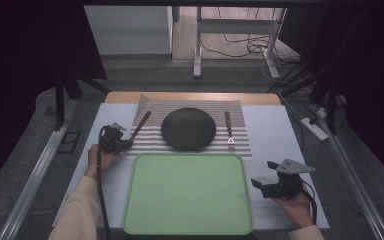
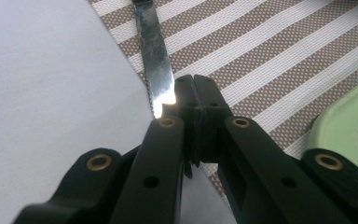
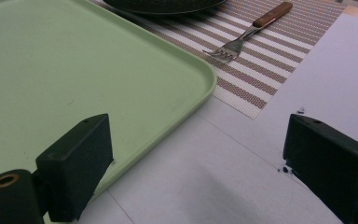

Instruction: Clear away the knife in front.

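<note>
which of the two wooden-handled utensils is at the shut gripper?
The knife, on the mat's left edge. The left gripper has its jaws shut at the blade tip. The fork lies right of the plate, untouched.

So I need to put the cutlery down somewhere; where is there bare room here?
The green tray is bare across its whole floor. White table is free right of the striped mat, and left of the tray. The mat is crowded: dark plate mid-mat, fork to its right, knife to its left with the left gripper shut at its blade.

Dim, dark-edged frames; glare on knife [image 2: 156,65]
</note>
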A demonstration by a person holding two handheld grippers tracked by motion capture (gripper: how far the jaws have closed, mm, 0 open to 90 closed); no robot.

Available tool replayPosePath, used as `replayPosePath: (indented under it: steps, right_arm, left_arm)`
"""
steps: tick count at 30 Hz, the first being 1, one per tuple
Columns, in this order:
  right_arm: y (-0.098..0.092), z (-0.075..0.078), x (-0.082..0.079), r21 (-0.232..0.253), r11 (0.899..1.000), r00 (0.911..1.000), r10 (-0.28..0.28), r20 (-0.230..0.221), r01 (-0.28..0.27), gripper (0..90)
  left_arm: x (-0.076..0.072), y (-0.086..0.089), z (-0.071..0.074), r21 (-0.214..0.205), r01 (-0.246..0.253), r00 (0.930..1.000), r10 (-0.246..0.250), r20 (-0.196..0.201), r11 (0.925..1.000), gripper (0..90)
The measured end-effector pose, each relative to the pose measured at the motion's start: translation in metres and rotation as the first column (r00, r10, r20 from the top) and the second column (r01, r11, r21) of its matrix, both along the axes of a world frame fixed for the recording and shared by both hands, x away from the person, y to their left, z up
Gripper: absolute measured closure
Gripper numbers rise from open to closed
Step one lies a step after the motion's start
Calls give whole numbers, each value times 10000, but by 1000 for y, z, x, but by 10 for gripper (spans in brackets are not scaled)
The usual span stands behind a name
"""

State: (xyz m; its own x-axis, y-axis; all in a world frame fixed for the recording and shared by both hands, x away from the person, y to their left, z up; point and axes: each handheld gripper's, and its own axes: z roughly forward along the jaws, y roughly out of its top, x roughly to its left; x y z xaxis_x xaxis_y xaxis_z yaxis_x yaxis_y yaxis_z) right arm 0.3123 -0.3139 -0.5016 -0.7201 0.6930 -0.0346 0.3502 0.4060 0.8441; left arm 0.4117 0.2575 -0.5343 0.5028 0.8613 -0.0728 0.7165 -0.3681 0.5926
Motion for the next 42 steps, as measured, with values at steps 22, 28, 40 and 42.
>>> replayPosePath:
  steps: [22,28,40,42]
  right_arm:
    - [-1,0,-7,48,10000,10000,62,-45,-61,83]
    - [-3,0,-8,120,9999,10000,-49,-83,50,84]
    - [-6,-2,-13,172,9998,9997,-131,-191,134,83]
    - [-6,-2,-12,205,9997,9996,-136,-240,141,84]
  left_arm:
    - [2,11,6,-216,-294,9990,301,335,9993,888]
    - [6,9,13,-399,-277,9975,302,632,9988,888]
    - [59,-2,29,-49,-339,9945,342,991,9994,888]
    - [78,-6,29,222,-342,9950,320,944,9992,888]
